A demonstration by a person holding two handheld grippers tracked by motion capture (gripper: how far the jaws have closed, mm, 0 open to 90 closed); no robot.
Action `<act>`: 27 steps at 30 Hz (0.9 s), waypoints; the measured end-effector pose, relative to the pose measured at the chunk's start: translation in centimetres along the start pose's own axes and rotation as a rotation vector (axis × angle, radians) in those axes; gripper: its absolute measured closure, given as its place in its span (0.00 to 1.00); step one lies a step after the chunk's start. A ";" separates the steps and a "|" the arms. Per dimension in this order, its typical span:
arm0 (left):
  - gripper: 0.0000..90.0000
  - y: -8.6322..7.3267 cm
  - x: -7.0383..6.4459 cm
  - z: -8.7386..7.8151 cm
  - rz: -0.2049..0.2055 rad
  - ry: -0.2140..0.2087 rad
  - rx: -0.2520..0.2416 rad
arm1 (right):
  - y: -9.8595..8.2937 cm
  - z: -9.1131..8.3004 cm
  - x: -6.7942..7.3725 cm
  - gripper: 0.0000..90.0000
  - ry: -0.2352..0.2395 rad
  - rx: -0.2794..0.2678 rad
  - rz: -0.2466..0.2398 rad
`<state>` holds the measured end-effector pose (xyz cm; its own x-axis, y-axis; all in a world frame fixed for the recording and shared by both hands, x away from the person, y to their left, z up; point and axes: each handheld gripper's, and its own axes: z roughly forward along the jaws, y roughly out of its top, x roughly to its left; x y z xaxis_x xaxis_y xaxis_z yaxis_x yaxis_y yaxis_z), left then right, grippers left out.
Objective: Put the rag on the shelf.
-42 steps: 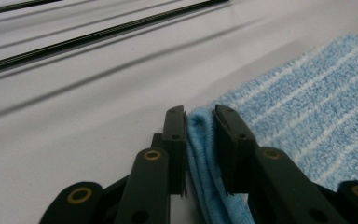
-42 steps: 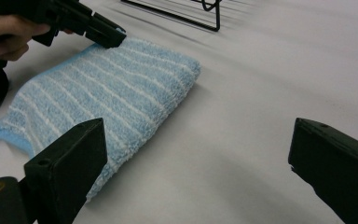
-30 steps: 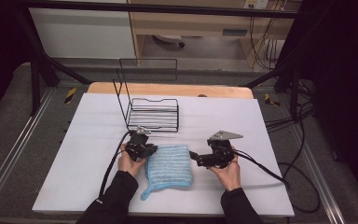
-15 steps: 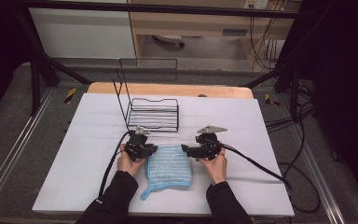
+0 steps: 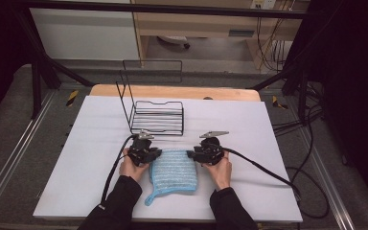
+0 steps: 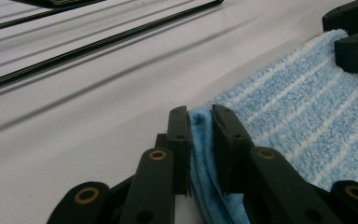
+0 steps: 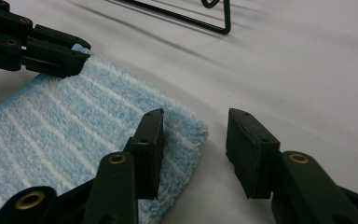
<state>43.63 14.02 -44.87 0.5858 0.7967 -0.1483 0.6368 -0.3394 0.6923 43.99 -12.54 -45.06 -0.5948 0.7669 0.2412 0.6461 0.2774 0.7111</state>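
Cloth (image 5: pixel 173 171) flat, loop toward person; L gripper (image 6: pixel 200 116) pinches corner (R gripper (image 7: pixel 193 128) agape, straddling corner).

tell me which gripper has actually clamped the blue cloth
The left gripper: its jaws pinch the blue cloth. The right gripper is open around its corner.

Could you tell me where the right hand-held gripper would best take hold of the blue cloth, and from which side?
Probably the far right corner of the blue cloth, coming in low from the cloth's right edge. The cloth lies flat, and that corner already sits between the open jaws of the right hand-held gripper. The left hand-held gripper pinches the opposite far corner.
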 end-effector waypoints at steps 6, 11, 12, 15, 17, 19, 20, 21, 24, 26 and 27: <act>0.86 -0.1 0.1 0.0 -0.014 -0.008 -0.009 | -0.1 0.5 -0.1 0.75 0.033 0.008 0.021; 0.86 -0.1 0.3 0.0 -0.038 -0.019 -0.009 | -0.1 0.6 -0.1 0.81 0.047 0.013 0.033; 0.86 -0.2 0.3 0.0 -0.043 -0.023 -0.012 | -0.1 0.6 0.0 0.82 0.054 0.016 0.042; 0.86 -0.2 0.4 -0.1 -0.050 -0.028 -0.015 | -0.1 0.6 0.0 0.86 0.063 0.018 0.053; 0.86 -0.2 0.6 -0.1 -0.059 -0.035 -0.015 | -0.1 0.6 0.0 0.88 0.064 0.019 0.055; 0.87 -0.2 0.7 -0.1 -0.068 -0.042 -0.015 | 0.0 0.5 0.0 0.90 0.067 0.020 0.067; 0.87 -0.2 0.7 -0.1 -0.071 -0.044 -0.017 | 0.0 0.5 0.0 0.90 0.067 0.019 0.067; 0.87 -0.2 0.8 -0.1 -0.072 -0.046 -0.018 | 0.0 0.5 0.0 0.91 0.067 0.017 0.068; 0.87 -0.2 0.8 -0.2 -0.070 -0.049 -0.021 | -0.1 0.4 0.0 0.91 0.068 0.008 0.080; 0.88 -0.2 0.7 -0.3 -0.066 -0.046 -0.022 | -0.1 0.3 -0.1 0.92 0.071 0.007 0.087; 0.88 -0.2 0.7 -0.4 -0.064 -0.048 -0.023 | -0.1 0.2 -0.1 0.92 0.072 0.007 0.090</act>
<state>43.72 14.85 -44.80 0.5682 0.7913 -0.2259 0.6624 -0.2769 0.6961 44.06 -12.50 -45.24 -0.5666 0.7456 0.3509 0.7016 0.2132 0.6800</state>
